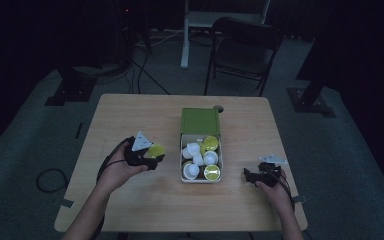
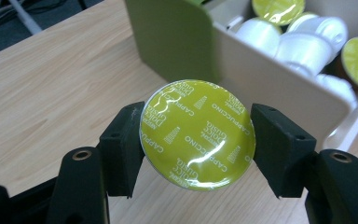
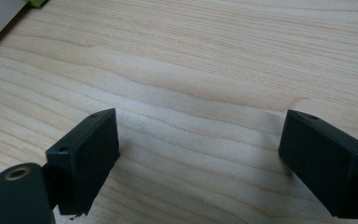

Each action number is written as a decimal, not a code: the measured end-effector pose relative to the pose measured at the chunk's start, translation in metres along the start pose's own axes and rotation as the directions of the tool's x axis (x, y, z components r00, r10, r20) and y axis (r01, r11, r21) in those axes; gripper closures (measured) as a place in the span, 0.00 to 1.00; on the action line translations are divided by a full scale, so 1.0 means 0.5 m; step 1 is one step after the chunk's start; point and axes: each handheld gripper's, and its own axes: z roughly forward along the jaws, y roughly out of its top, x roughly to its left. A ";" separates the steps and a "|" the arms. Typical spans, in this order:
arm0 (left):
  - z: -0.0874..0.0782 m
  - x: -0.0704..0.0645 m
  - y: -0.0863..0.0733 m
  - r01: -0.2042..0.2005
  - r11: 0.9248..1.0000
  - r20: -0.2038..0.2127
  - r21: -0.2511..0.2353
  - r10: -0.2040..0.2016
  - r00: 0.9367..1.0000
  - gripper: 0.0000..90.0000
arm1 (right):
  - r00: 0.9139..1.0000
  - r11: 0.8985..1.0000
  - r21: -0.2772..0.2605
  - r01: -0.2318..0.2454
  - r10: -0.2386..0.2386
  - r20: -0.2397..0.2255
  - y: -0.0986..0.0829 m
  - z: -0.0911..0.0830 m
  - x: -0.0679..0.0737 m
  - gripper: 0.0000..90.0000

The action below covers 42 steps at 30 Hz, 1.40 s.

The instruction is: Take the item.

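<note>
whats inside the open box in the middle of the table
The box holds coffee capsules: white ones tumbled together and some showing yellow-green foil lids. What lies beneath that top layer is covered. The left gripper holds one more capsule outside it.

Dim, underexposed high view with dark surroundings, brighter close gripper views, glare on capsule foil (image 2: 197,133), soft shadows

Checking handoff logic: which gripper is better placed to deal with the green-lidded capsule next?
Left. The left gripper already clamps the capsule between its jaws, just beside the box of capsules. The right gripper is open over bare table on the box's other side, holding nothing.
</note>
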 end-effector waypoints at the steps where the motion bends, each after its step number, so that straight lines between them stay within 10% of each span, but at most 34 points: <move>1: -0.001 0.001 -0.005 0.007 1.000 -0.003 -0.001 -0.007 1.000 0.43 | 1.000 1.000 0.000 0.000 0.000 0.000 0.000 0.000 0.000 0.13; 42: -0.026 0.071 -0.172 0.192 0.981 -0.097 0.016 -0.189 0.977 0.43 | 1.000 1.000 0.000 0.000 0.000 0.000 0.000 0.000 0.000 0.13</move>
